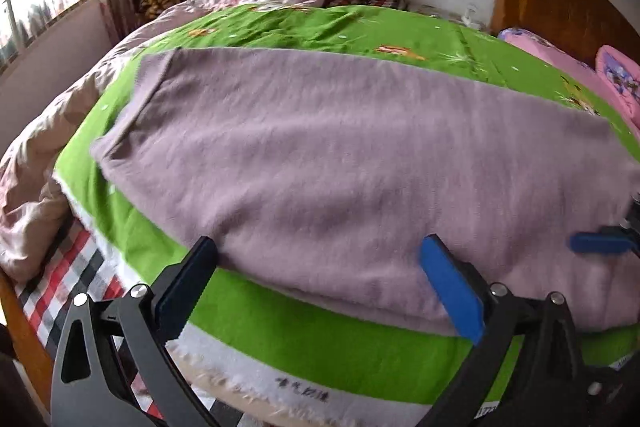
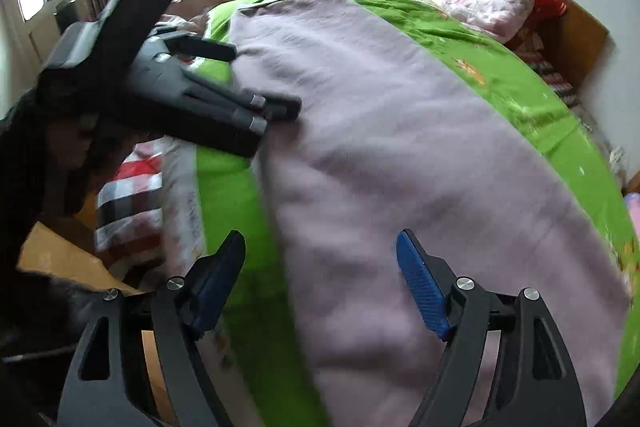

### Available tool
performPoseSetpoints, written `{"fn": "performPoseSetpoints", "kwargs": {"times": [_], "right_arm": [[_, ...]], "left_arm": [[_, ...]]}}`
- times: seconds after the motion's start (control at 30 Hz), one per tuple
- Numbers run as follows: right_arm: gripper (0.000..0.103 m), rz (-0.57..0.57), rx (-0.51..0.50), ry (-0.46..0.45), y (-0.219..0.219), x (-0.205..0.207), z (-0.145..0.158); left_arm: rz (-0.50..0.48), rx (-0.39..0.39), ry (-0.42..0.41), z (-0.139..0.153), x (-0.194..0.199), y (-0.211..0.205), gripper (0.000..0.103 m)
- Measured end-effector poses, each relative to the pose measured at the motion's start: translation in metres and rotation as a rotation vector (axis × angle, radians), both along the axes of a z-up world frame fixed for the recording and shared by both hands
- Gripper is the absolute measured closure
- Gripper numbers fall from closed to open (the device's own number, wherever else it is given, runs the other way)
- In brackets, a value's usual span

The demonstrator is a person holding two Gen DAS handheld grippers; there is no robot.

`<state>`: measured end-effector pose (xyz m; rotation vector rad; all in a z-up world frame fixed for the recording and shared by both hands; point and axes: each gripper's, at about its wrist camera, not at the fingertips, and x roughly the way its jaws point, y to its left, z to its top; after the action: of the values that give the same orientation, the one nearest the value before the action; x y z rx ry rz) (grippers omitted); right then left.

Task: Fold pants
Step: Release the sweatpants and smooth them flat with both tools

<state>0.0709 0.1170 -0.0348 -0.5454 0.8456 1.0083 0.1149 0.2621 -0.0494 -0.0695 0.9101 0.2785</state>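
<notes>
Pants (image 1: 340, 167) lie flat on the green sheet (image 1: 320, 27), near edge between both grippers' spread fingers (image 1: 448, 283).

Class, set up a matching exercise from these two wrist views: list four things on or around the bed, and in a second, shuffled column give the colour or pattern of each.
Things:
1. pants
2. bedspread
3. sheet
4. gripper pads

Colours:
A. blue
B. red, white and black checks
C. pale mauve
D. bright green

Pairs: 1-C, 2-D, 3-B, 4-A
</notes>
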Motion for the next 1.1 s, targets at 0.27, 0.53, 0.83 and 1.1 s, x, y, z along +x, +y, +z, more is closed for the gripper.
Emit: {"fn": "performPoseSetpoints", "kwargs": {"times": [0.27, 0.53, 0.83, 1.1], "right_arm": [[0.015, -0.126, 0.053, 0.101, -0.052, -0.005, -0.011], [0.015, -0.389, 0.193, 0.041, -0.168, 0.036, 0.028], [0.015, -0.855, 0.211, 0.076, -0.330, 0.082, 0.020], [0.015, -0.817, 0.025, 0.113, -0.373, 0.056, -0.027]], "left_arm": [[0.007, -0.002, 0.012, -0.001, -0.005, -0.012, 0.001], [-0.140, -0.099, -0.120, 0.075, 0.027, -0.069, 0.002], [-0.752, -0.265, 0.046, 0.059, 0.139, -0.292, 0.002], [-0.788, -0.080, 0.088, -0.004, 0.186, -0.352, 0.002]]}}
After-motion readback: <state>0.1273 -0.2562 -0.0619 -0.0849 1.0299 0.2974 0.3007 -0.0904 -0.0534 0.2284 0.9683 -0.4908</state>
